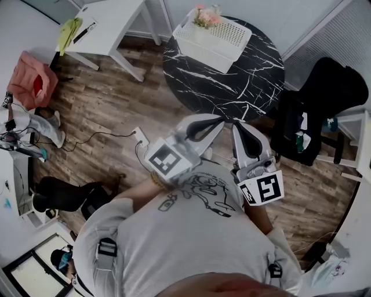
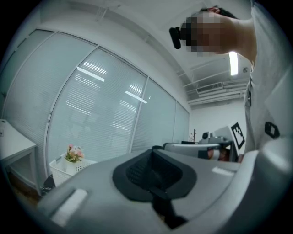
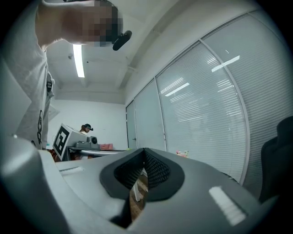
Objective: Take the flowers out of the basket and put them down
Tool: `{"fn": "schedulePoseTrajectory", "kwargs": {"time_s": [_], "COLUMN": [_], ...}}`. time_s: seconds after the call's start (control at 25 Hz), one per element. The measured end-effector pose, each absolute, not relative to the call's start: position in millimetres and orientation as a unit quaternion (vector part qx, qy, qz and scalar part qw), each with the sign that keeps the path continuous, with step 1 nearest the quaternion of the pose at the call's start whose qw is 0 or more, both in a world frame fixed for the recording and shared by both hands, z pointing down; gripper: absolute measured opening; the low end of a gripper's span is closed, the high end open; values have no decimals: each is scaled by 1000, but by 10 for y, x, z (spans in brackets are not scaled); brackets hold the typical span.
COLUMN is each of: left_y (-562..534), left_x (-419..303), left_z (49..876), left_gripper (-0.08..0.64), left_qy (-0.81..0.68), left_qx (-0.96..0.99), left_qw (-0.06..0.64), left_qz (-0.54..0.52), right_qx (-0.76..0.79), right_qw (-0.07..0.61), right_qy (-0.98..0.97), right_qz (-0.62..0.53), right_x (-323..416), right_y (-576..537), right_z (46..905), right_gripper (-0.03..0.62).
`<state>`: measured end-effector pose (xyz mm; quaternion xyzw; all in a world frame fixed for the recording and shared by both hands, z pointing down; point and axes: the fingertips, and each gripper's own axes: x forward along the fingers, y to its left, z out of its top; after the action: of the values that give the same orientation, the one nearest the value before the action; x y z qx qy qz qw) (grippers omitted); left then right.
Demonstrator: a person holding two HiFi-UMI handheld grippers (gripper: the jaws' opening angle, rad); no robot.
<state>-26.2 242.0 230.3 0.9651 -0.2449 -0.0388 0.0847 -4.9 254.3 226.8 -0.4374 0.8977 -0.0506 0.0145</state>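
- Head view: small bunch of pink and white artificial flowers [image 1: 207,16] stands in the far corner of a white slatted plastic basket [image 1: 223,42]. The basket sits at the far edge of the round black marble-look counter [image 1: 232,87].
- Head view: the basket's long side runs diagonally across the picture, and the flower stems look upright.
- Head view: left hand-held gripper [image 1: 215,120] and right hand-held gripper [image 1: 242,129] are held close to the person's chest, side by side, at the counter's near edge. Both are well apart from the basket, and the flowers lie straight ahead across the counter.
- Head view: neither is clearly nearer, though the left one seems slightly better lined up with the flowers.
- Left gripper view: left hand-held gripper [image 2: 153,172] has its jaws together with nothing between the dark pads, touching nothing.
- Left gripper view: the flowers [image 2: 73,153] and basket [image 2: 59,171] sit low and to the left of the jaw line, far off, so this hand likely needs to swing left and reach forward.
- Right gripper view: right hand-held gripper [image 3: 143,172] has its jaws closed and empty, with only a thin slit showing wooden floor.
- Right gripper view: the flowers [image 3: 182,154] are a tiny pink spot just right of the jaw line, far ahead.
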Motion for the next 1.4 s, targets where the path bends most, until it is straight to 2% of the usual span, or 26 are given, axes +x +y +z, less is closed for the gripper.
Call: {"fn": "schedulePoseTrajectory", "kwargs": {"time_s": [0.76,1.4], "left_y": [2290,1680], "left_x": [-155,-296], "left_z": [2489,2543], "left_gripper": [2,2], "left_qy": [-276,-275], "left_qx": [956,957], "left_qw": [96,90], "left_qz": [-29,-21], "right_qx": [-415,-419], "right_qw": [6,4], "right_qy": [908,906], "right_qz": [-60,-55], "right_x": [101,-13], "right_y": [2428,1831], "right_z": [2433,2449], "right_gripper": [5,5]}}
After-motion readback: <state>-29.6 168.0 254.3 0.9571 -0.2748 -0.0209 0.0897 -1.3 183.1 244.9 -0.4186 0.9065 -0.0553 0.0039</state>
